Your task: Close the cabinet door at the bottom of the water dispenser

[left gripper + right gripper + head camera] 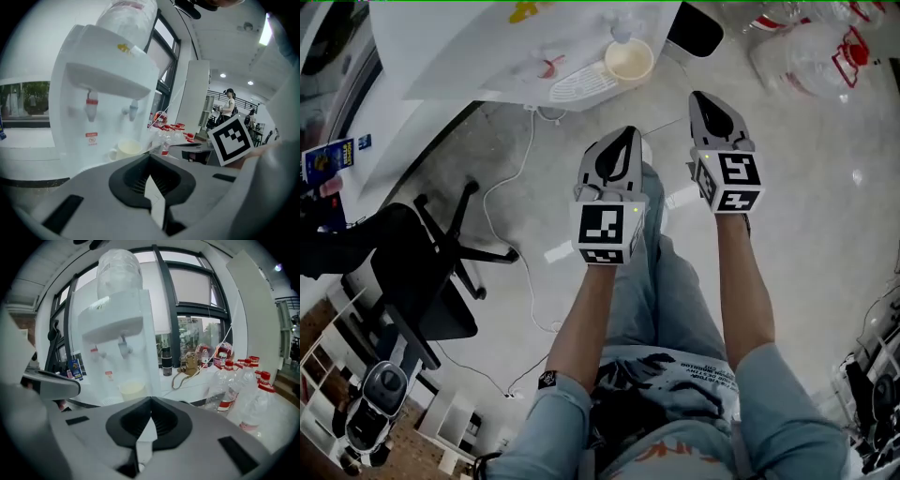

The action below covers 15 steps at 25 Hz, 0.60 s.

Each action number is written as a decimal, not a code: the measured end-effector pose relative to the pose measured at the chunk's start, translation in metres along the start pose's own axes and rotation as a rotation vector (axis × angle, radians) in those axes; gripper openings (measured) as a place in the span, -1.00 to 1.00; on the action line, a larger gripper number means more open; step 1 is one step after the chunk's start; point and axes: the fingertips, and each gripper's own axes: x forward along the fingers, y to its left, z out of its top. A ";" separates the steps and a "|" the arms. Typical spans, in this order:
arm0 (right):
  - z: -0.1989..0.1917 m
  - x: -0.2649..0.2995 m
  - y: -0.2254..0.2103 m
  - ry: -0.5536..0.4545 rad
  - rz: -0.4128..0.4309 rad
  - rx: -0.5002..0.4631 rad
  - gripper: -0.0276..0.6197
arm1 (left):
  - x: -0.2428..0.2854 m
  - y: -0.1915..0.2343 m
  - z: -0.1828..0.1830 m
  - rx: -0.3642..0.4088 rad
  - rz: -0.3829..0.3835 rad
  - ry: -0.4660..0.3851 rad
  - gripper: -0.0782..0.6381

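Note:
The white water dispenser (487,47) stands at the top of the head view, seen from above. Its taps and top bottle face both gripper views (103,93) (122,333). A cream cup (629,61) sits on its drip tray. The cabinet door at its bottom shows in no view. My left gripper (625,133) is held up in front of the dispenser, its jaws meeting at the tips (150,157) with nothing between them. Beside it, my right gripper (701,97) is also shut and empty (151,399). Neither touches the dispenser.
A black office chair (422,281) stands at the left, with a white cable (511,187) trailing over the floor beside it. Several red-capped plastic bottles (825,52) (243,385) lie to the dispenser's right. A person (229,105) stands far off.

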 end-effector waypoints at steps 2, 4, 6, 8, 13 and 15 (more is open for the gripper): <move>0.020 -0.019 0.004 -0.024 0.007 0.013 -0.83 | -0.013 -0.006 0.022 -0.001 0.006 -0.025 -0.73; 0.041 -0.041 0.013 -0.039 0.017 0.021 -0.83 | -0.032 -0.010 0.045 -0.004 0.016 -0.043 -0.73; 0.061 -0.063 0.026 -0.045 0.031 0.024 -0.83 | -0.054 -0.011 0.068 -0.007 0.037 -0.050 -0.73; 0.083 -0.079 0.037 -0.055 0.045 0.018 -0.83 | -0.071 -0.011 0.093 -0.021 0.074 -0.066 -0.73; 0.130 -0.117 0.054 -0.075 0.074 0.027 -0.83 | -0.097 -0.035 0.152 0.008 0.098 -0.120 -0.73; 0.153 -0.135 0.056 -0.098 0.071 0.028 -0.83 | -0.107 -0.043 0.175 0.044 0.096 -0.143 -0.73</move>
